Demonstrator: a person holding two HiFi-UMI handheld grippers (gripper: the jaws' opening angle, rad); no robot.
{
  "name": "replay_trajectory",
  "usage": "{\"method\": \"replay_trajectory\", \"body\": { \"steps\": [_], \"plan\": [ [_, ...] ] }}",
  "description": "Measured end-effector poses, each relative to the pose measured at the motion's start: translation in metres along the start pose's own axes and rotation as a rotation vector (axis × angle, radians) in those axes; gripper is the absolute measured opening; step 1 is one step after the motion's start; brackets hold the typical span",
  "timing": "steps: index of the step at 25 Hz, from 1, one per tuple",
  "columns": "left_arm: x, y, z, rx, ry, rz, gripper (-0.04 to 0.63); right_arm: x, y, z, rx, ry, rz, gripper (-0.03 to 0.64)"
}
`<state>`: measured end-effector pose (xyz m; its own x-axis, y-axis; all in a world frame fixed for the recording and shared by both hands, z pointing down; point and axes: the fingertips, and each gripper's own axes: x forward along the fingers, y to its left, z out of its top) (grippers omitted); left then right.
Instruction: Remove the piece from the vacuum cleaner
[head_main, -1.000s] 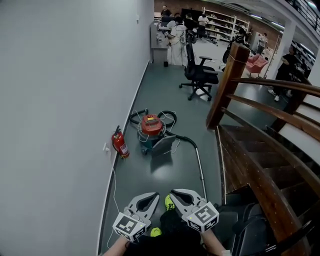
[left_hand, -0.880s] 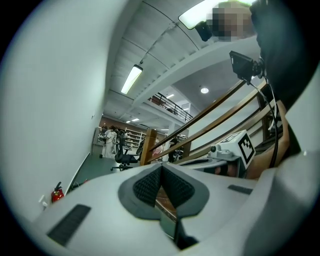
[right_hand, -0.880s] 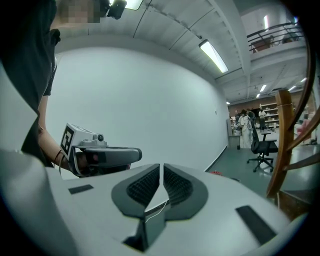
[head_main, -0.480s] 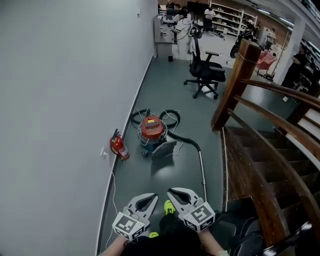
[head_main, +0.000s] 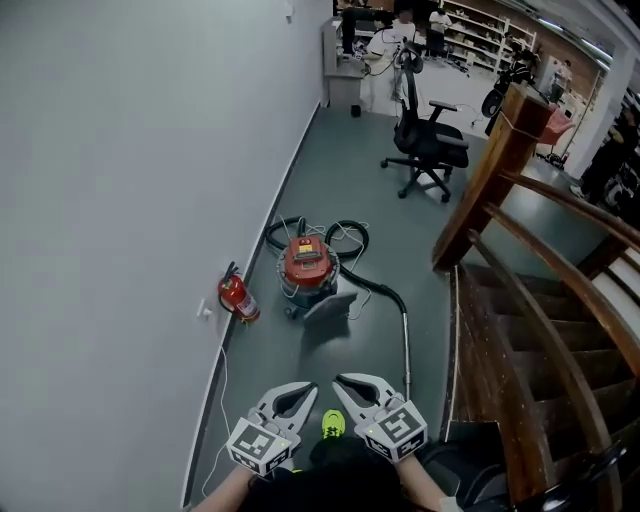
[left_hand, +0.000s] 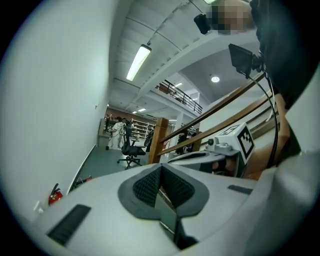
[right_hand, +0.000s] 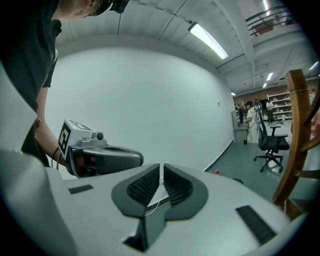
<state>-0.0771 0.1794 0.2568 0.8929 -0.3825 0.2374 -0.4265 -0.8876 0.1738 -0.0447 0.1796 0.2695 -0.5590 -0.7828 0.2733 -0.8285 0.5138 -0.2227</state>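
- The right gripper (right_hand: 161, 172) fills the lower foreground, its ribbed dark pads (right_hand: 145, 184) drawn together with only a sliver of gap and nothing held between them.
- Left of the right gripper, just beside it, the left gripper (right_hand: 136, 159) is seen side-on, its marker cube (right_hand: 70, 134) at the rear.
- Further left of the right gripper, a person's dark sleeve (right_hand: 30, 60) and bare forearm fill the edge.
- Behind the right gripper rises a plain white wall (right_hand: 150, 100), with a ceiling strip light (right_hand: 207, 41) above.
- Right of the right gripper stands a wooden post (right_hand: 296, 130).
- Well beyond the right gripper, a black office chair (right_hand: 270, 141) sits on the grey floor (right_hand: 240, 165), with people (right_hand: 246, 112) far behind it.
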Motion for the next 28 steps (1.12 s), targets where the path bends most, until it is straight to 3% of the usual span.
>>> {"method": "replay_trajectory", "body": {
  "steps": [12,28],
  "plan": [
    [0.053,0.034,0.009,0.002,0.012,0.035,0.008,0.031,-0.052,0.017,-0.032,0.018,0.039,0.018],
    [0.086,0.062,0.026,0.047,-0.005,0.025,0.008,0.056,-0.076,0.029,-0.04,0.023,0.047,0.019]
  ]
}}
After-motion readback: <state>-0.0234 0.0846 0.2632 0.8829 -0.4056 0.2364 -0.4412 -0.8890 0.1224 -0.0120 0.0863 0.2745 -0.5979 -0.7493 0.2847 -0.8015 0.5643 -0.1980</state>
